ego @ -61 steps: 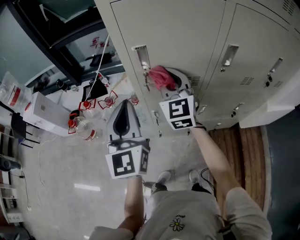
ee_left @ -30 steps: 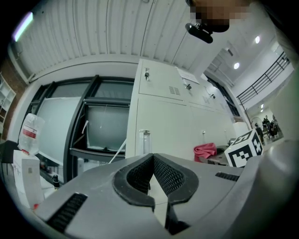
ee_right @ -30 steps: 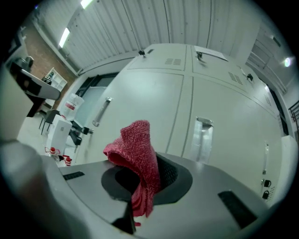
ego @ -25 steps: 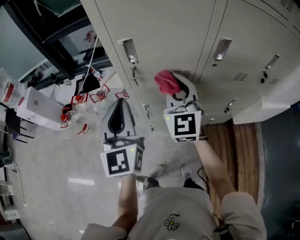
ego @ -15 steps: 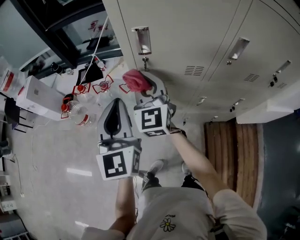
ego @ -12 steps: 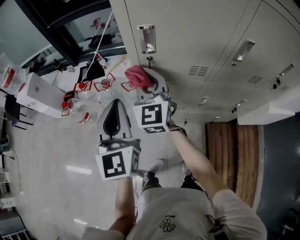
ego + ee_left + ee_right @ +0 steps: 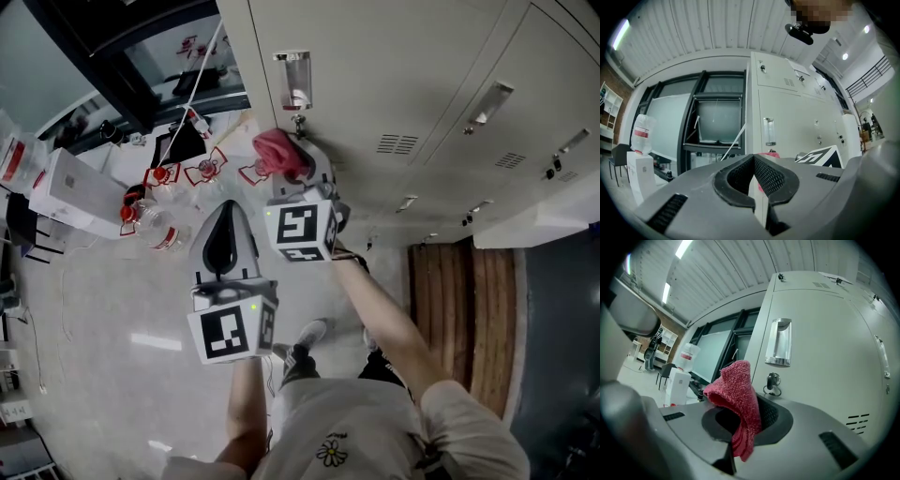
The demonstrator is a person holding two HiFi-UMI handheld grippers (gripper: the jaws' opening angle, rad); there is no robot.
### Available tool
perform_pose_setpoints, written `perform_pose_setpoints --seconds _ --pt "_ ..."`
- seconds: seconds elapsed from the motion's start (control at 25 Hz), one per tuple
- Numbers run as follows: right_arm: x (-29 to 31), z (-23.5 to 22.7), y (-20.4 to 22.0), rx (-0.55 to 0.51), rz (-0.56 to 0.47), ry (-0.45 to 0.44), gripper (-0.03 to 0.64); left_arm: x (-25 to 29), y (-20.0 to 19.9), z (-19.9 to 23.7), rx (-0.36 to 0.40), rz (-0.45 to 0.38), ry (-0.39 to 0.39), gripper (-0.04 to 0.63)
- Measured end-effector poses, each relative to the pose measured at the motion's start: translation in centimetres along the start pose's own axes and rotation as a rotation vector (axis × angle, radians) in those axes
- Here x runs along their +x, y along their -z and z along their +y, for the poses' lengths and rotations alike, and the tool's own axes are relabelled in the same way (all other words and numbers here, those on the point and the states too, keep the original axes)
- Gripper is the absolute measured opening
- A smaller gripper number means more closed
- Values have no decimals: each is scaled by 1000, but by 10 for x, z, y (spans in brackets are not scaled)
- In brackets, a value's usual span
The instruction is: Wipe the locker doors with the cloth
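Red cloth up at the locker door, just under the handle

The right gripper [image 7: 292,174] is pinching the fluffy red terry cloth [image 7: 736,399], its lower end disappearing between the ribbed black pads. It's sitting beside the key [image 7: 772,382], below the shiny metal handle [image 7: 779,343] of the smooth grey locker door [image 7: 375,84]; whether it's touching the metal, I can't tell. The left gripper [image 7: 753,172] is hanging back, jaws pressed together on nothing. The water jug [image 7: 687,359] is wearing a red label, too small to read.
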State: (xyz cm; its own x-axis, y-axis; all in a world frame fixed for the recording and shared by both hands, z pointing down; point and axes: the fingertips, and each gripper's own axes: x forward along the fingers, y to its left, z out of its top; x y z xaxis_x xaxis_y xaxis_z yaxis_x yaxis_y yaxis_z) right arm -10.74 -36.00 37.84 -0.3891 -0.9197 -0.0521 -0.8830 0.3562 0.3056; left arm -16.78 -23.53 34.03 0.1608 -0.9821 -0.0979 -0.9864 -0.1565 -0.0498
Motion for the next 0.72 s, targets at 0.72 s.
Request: perform_pose_setpoints --seconds 0.72 --pt "-49 -104 39 -42 63 159 29 24 0 -47 -48 -8 68 17"
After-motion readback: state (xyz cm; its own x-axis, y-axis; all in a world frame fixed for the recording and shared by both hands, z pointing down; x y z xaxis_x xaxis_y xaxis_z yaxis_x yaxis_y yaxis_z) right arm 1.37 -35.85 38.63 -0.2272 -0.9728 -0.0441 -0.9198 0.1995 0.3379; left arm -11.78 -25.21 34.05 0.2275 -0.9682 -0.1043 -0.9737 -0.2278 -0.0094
